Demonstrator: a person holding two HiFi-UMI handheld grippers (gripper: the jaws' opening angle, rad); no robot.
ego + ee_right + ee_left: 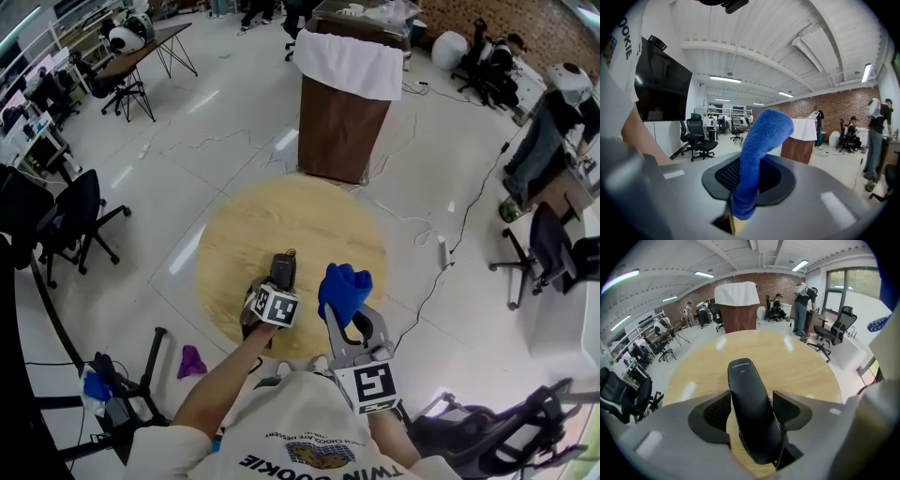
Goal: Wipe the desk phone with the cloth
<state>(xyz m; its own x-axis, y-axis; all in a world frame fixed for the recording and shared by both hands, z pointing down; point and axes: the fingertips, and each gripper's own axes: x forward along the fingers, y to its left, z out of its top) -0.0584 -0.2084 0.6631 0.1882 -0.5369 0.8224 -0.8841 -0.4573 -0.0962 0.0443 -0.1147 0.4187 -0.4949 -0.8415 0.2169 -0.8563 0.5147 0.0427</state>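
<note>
Right tongs (pixel 749 180) level, clamping cloth (pixel 761 136); left tongs (pixel 751 409) pitched down, open astride handset (pixel 749 394), seemingly clear.

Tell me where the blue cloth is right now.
In the head view the cloth is right of centre, pinched in the right tool, just right of the phone on the round table.

"TWIN COOKIE" is being shown upside down on the white shirt (pixel 309 441) at the head view's bottom edge, with "OOKIE" being repeated at the right gripper view's upper left. "CHINOE" is being displayed on the upper end of the black handset (pixel 751 404), mid-frame in the left gripper view.
</note>
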